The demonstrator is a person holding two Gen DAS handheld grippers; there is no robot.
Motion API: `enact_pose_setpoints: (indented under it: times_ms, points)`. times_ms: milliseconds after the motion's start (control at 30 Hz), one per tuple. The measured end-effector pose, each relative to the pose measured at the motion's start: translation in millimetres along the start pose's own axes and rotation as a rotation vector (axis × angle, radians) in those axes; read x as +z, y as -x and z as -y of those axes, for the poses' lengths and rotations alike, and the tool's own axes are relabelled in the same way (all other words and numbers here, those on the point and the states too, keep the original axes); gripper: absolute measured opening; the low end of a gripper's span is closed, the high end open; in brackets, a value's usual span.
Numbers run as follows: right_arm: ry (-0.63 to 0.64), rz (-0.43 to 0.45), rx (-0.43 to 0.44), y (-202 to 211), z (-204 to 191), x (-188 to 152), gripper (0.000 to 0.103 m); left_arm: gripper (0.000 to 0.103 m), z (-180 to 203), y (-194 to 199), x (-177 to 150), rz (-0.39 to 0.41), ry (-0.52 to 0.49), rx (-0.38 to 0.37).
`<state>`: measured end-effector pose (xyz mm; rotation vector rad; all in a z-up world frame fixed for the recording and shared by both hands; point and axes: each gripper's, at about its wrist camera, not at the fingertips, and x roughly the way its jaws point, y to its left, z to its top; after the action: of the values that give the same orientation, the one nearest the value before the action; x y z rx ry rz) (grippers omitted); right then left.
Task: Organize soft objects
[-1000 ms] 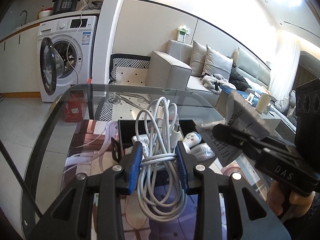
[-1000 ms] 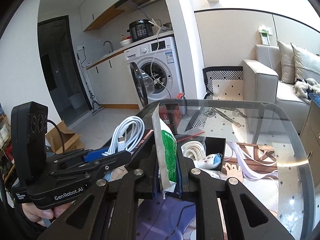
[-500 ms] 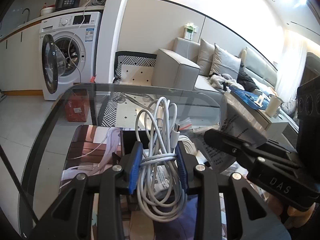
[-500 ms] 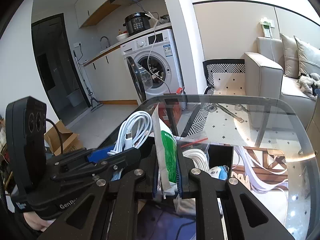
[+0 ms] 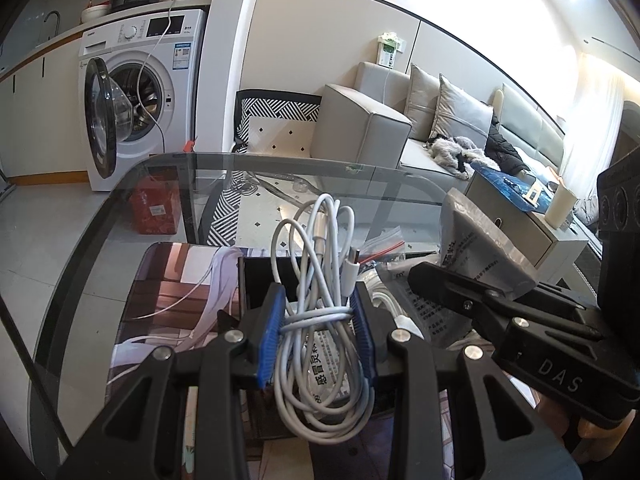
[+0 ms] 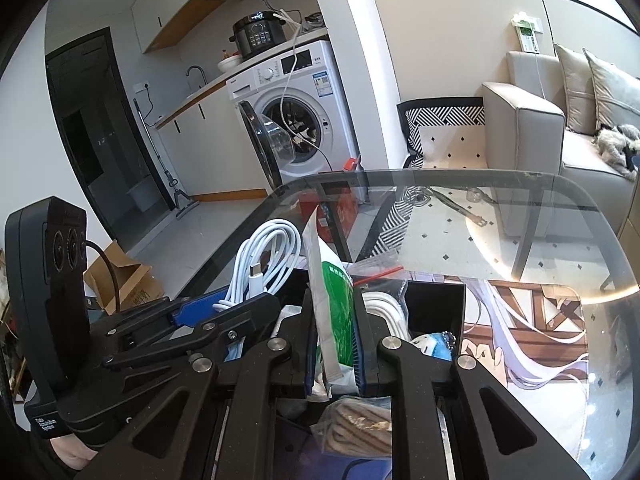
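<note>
My left gripper (image 5: pixel 318 316) is shut on a coiled white cable (image 5: pixel 320 280), its blue pads pinching the bundle at its wrapped waist. My right gripper (image 6: pixel 334 332) is shut on a flat green and white packet (image 6: pixel 334 300), which stands upright between the pads. Both hover side by side over a black box (image 6: pixel 434 308) on the glass table (image 6: pixel 520 216). Inside the box lie another white cable coil (image 6: pixel 384 308) and small bagged items. In the left wrist view the right gripper (image 5: pixel 448 280) shows at the right with the packet's grey back (image 5: pixel 484 248). The right wrist view shows the held cable (image 6: pixel 268 256) at left.
A printed mat (image 6: pixel 532 340) lies under the box. A clear zip bag with a red strip (image 5: pixel 380 248) sits behind the box, and a bag of brown cord (image 6: pixel 356 424) below my right gripper. A washing machine (image 5: pixel 136 92) and a grey sofa (image 5: pixel 400 120) stand beyond the table.
Both grippers have moved forward and a little down over the black box, carrying the cable and the packet. Their grips have not changed.
</note>
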<state>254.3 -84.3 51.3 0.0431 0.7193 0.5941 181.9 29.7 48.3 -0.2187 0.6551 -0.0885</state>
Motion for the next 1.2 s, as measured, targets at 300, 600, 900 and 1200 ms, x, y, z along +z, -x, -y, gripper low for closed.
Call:
enact_pose_setpoints:
  times_ms: [300, 600, 900, 1200]
  points:
    - [-0.006, -0.031, 0.025, -11, 1, -3, 0.014, 0.032, 0, -13, 0, -0.022, -0.013, -0.002]
    - [0.026, -0.017, -0.098, -7, 12, -7, 0.040, 0.034, -2, -17, -6, -0.054, -0.019, 0.005]
    - [0.048, 0.042, -0.139, 25, 17, -14, 0.064, 0.059, 5, -4, -12, -0.038, -0.061, 0.024]
    - [0.071, 0.083, -0.147, 53, 12, -29, 0.092, 0.099, 5, 24, -21, 0.013, -0.066, 0.039]
